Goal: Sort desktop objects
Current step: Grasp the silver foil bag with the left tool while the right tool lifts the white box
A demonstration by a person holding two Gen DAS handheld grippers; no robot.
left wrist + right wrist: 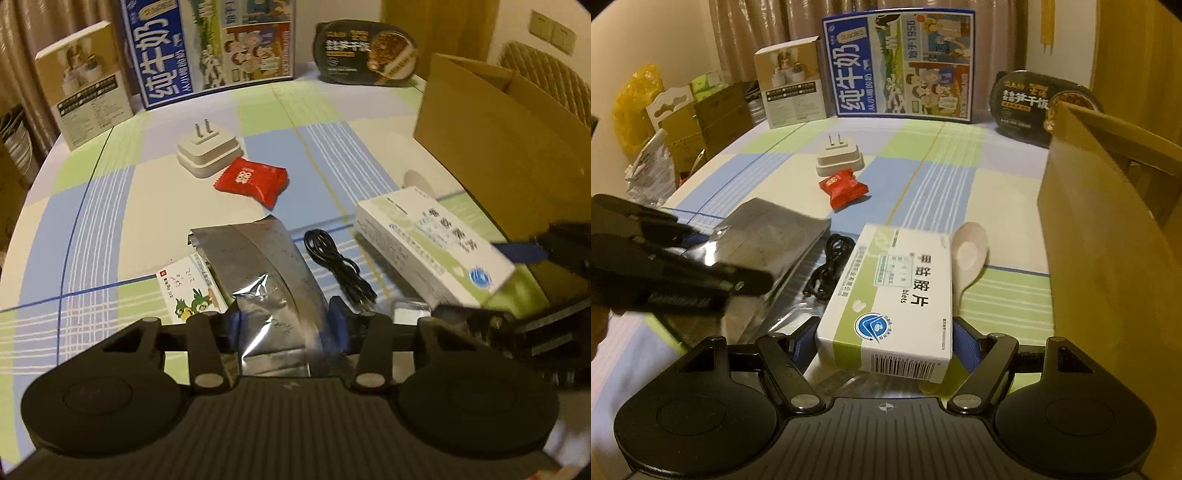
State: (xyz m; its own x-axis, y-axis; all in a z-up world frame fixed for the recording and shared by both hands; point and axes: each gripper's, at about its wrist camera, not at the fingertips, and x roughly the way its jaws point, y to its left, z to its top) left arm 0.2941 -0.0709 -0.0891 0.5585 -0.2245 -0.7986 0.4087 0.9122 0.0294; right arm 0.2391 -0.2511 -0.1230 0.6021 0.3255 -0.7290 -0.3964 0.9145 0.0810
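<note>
Silver foil is seen clamped at the left: the left hand-held gripper is closed on a silver foil pouch, whose far end hangs over a small card with a green bird print on the checked surface. Further back, a white plug adapter and a red snack packet are seen untouched, with a coiled black cable lying between the pouch and the box. To the right, a white and green medicine box is gripped across its width by the right hand-held gripper, its jaws closed on the box sides; a pale spoon lies just beside it. At the far right an open cardboard box stands, judged to be the sorting bin. For a clean drop, each item should be raised above the cardboard rim before being released, one gripper at a time, so that the cable and spoon are not dragged.
</note>
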